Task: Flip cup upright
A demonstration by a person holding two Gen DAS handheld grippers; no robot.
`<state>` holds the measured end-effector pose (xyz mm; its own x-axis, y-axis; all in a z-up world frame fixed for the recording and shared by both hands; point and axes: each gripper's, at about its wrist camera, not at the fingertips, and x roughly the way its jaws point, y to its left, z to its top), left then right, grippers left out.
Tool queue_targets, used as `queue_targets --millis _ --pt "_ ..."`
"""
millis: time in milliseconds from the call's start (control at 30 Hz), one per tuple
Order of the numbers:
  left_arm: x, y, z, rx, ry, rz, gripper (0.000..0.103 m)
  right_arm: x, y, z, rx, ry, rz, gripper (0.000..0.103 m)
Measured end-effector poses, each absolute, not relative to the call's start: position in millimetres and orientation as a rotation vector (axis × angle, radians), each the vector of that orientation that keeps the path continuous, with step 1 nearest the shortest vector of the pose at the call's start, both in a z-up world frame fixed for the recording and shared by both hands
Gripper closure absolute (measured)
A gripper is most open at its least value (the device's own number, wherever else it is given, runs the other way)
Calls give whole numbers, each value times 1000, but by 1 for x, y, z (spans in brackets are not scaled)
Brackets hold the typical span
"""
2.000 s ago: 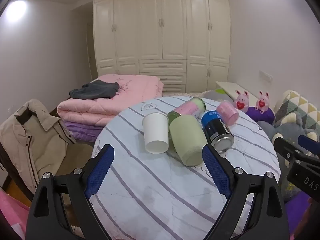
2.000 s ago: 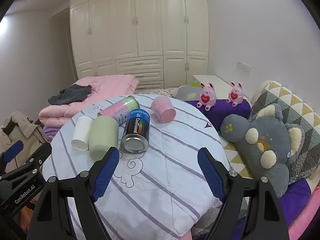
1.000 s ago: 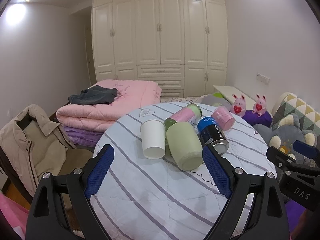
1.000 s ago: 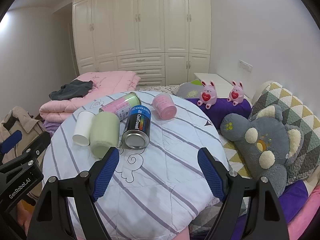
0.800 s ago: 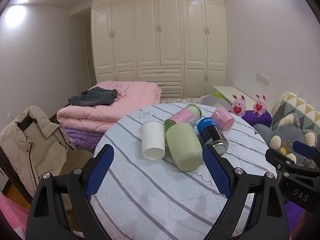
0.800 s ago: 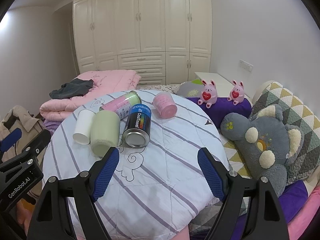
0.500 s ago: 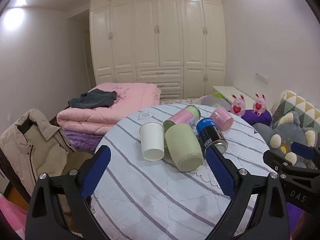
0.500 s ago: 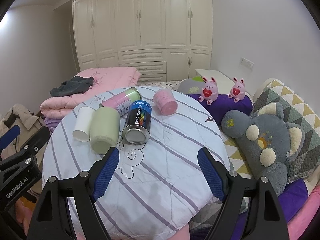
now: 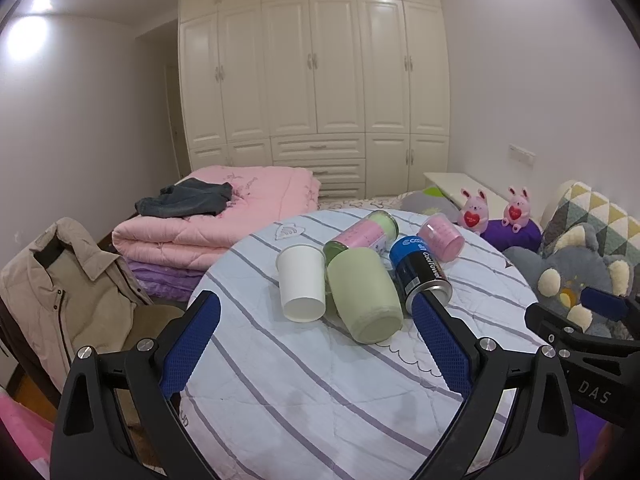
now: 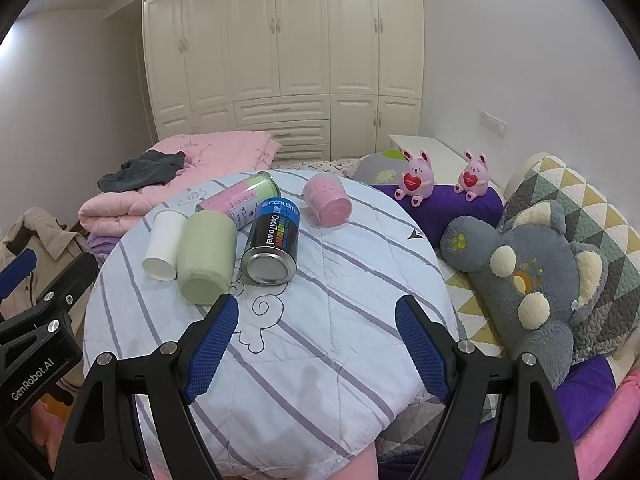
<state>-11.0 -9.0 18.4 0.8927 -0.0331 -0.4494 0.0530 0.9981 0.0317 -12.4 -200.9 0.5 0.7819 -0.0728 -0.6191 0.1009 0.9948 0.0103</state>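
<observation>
A white paper cup (image 9: 301, 282) lies on its side on the round striped table (image 9: 320, 380), beside a pale green cup (image 9: 366, 294), also lying down. A pink cup (image 9: 442, 237) lies at the far right. They also show in the right wrist view: the white cup (image 10: 164, 245), the green cup (image 10: 206, 257), the pink cup (image 10: 327, 199). My left gripper (image 9: 316, 344) is open and empty, just short of the cups. My right gripper (image 10: 316, 344) is open and empty over the table's near part.
A blue and black can (image 9: 422, 272) and a pink and green tin (image 9: 360, 235) lie among the cups. A folded pink quilt (image 9: 216, 216) and a beige jacket (image 9: 60, 304) are left of the table. A grey plush toy (image 10: 532, 280) lies to the right.
Both grippers have drawn back and risen a little, so the table and cups look slightly farther. The left jaws have opened a bit wider. The cups have not moved.
</observation>
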Motion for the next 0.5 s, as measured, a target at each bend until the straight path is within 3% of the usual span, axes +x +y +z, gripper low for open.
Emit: queue_targets --millis 500 --pt "-2 -9 14 51 484 -41 4 -8 -199 -3 39 698 -88 21"
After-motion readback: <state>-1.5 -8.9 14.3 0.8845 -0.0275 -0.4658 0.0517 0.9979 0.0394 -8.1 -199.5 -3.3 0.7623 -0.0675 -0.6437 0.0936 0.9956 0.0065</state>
